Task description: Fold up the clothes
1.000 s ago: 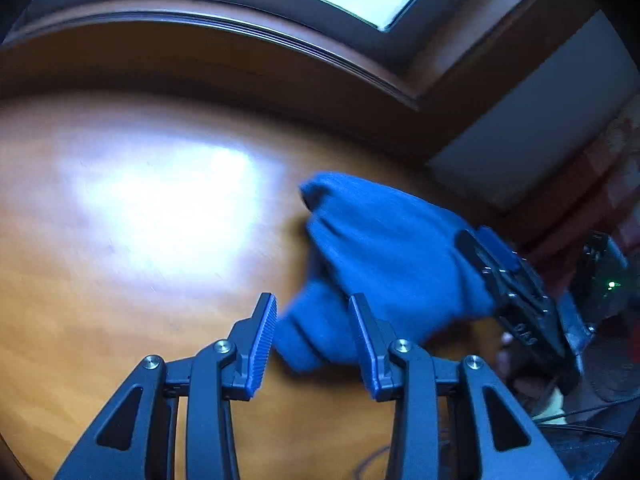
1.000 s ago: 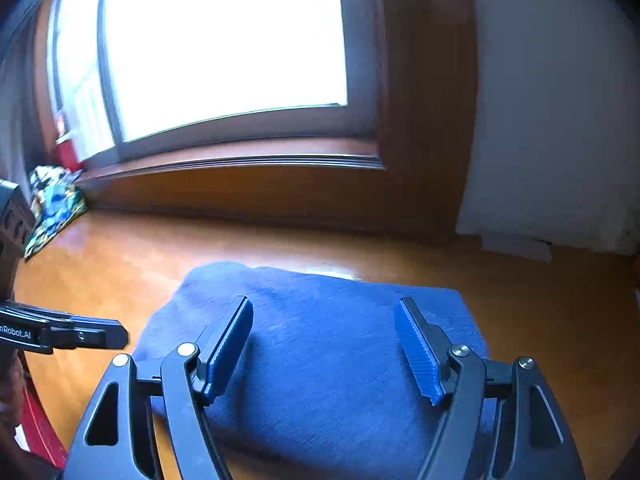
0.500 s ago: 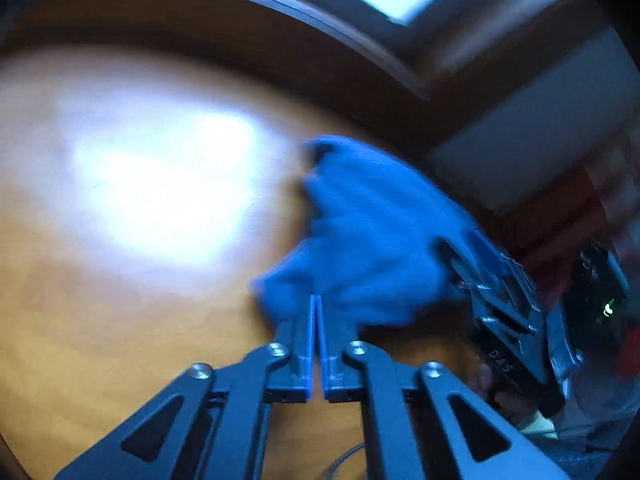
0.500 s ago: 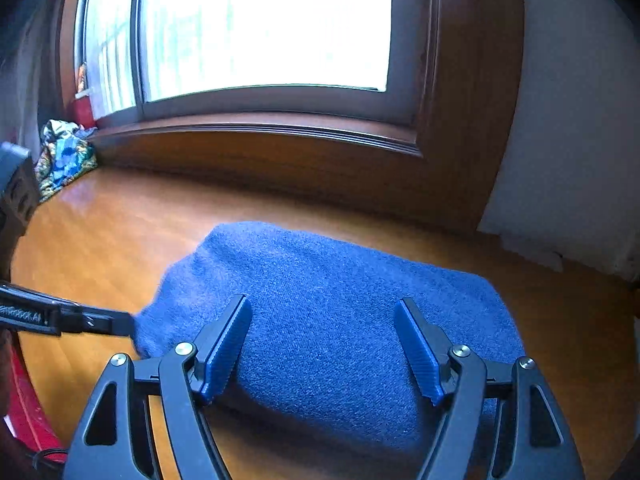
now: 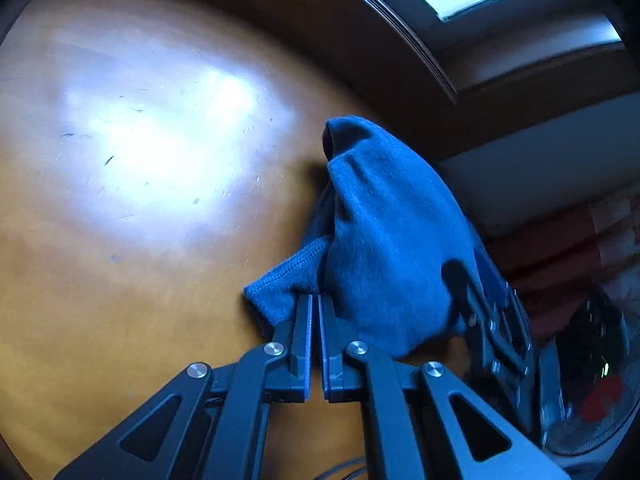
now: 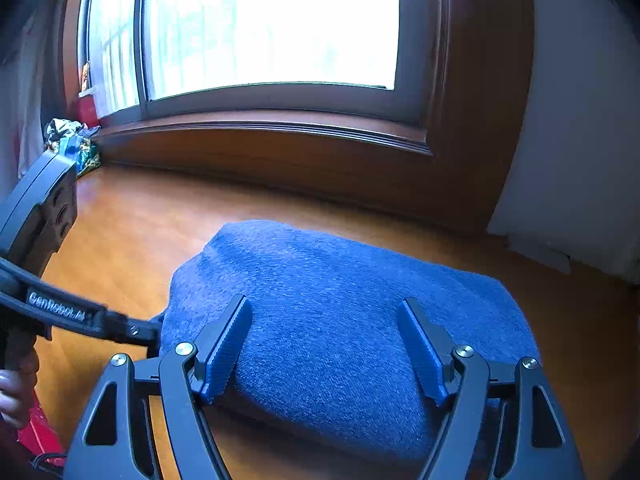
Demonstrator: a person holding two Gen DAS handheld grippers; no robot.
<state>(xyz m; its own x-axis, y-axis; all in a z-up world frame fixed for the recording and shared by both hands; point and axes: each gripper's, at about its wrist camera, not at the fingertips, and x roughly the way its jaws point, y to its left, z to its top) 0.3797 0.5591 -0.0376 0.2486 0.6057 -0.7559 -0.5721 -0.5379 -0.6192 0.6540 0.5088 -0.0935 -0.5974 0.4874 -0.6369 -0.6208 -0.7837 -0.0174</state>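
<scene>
The blue sweater (image 6: 340, 320) lies on the wooden floor (image 5: 140, 240) near the window (image 6: 272, 24), already gathered into a thick, roughly rectangular bundle; most of the folding looks done. The left gripper (image 5: 314, 308) is pinched tight on a ribbed corner at the bundle's edge; the right gripper (image 6: 324, 344) hovers over the middle with its jaws wide apart, holding nothing. What seems left is tucking or laying that loose corner flat and squaring the bundle; whether another fold is needed I cannot tell.
</scene>
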